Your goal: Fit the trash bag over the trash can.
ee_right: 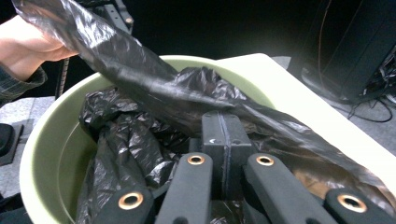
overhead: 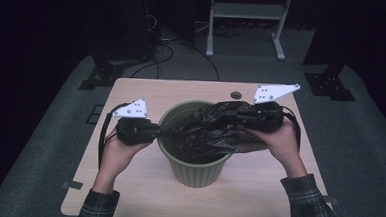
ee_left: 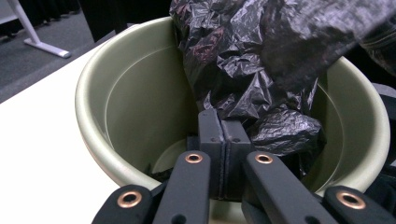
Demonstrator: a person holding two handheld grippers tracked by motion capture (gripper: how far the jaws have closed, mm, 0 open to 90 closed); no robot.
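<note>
Bin [overhead: 193,174] interior largely behind crumpled black bag [overhead: 220,132]

Black bag [overhead: 220,127] hides bin [overhead: 190,173] interior, right tongs [overhead: 238,115] tips; film possibly pinched.

Light wooden table [overhead: 131,93], rounded corners, one small round dark hole [overhead: 235,95] near its far edge. Grey carpet floor [overhead: 365,132] all round. White metal stand [overhead: 245,21] beyond the table. Loose black cables [overhead: 169,49] trailing across the floor behind.
</note>
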